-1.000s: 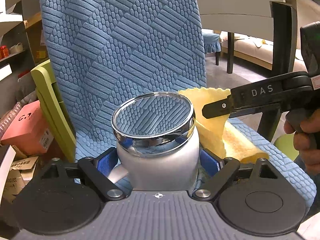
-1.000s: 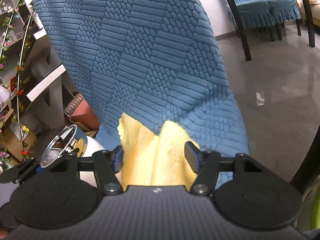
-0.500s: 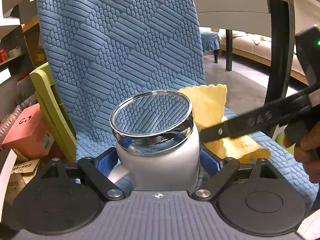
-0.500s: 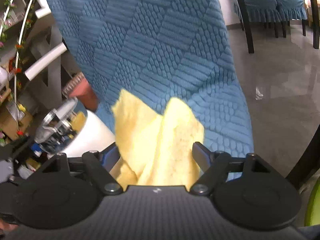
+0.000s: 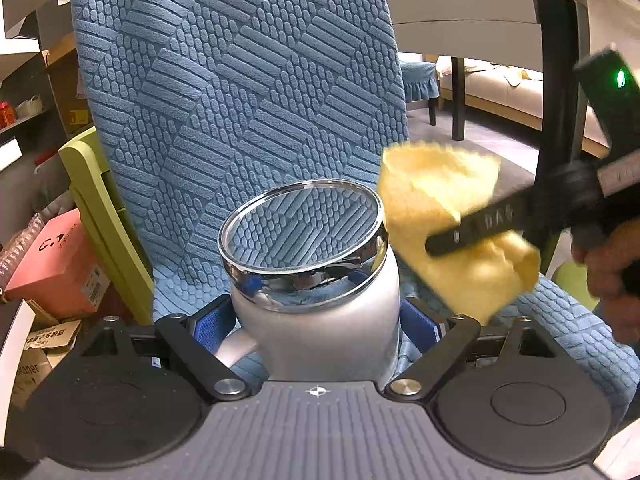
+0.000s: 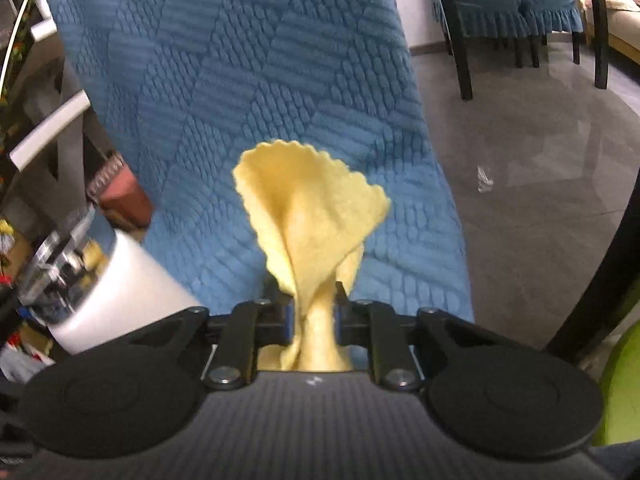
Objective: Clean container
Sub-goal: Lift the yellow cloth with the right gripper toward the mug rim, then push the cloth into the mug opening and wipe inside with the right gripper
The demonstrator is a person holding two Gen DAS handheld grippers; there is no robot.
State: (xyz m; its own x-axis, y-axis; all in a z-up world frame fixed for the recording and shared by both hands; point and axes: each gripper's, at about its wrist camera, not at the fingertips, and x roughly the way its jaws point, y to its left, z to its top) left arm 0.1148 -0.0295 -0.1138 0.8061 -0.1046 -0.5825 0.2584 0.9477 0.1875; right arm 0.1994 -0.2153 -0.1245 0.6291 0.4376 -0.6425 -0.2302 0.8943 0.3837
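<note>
1. We see the left gripper (image 5: 316, 320) reaching level and forward, its blue-padded fingers (image 5: 208, 326) pressed against both sides of the container (image 5: 316, 312), so it is clamped on the body low down.
2. The container stands upright on the seat of the blue chair (image 5: 240, 92), in front of the textured backrest and between the left gripper's 2 fingers.
3. We see the right gripper (image 6: 314, 318) with its jaws drawn nearly together, pinching a bunched neck of the yellow cloth (image 6: 308, 216); the cloth fans out above the pinch with a scalloped edge.
4. In the left wrist view the right gripper (image 5: 472, 232) comes in from the right, angled down toward the container, with the cloth (image 5: 448, 216) held up just beside the container's rim; we cannot tell whether cloth and rim touch. The person's right hand (image 5: 608, 276) grips the handle at the frame edge, and both are motion-blurred.
5. The container has a white, rounded body, a handle stub low on its left side, and a wide polished chrome collar around an open mouth; the collar mirrors the chair's blue pattern.
6. In the right wrist view the container (image 6: 112, 284) lies at lower left, blurred, well left of the cloth.
7. Beside the chair we see a lime-green chair (image 5: 100, 216) and a pink box (image 5: 56, 264) on the left.
</note>
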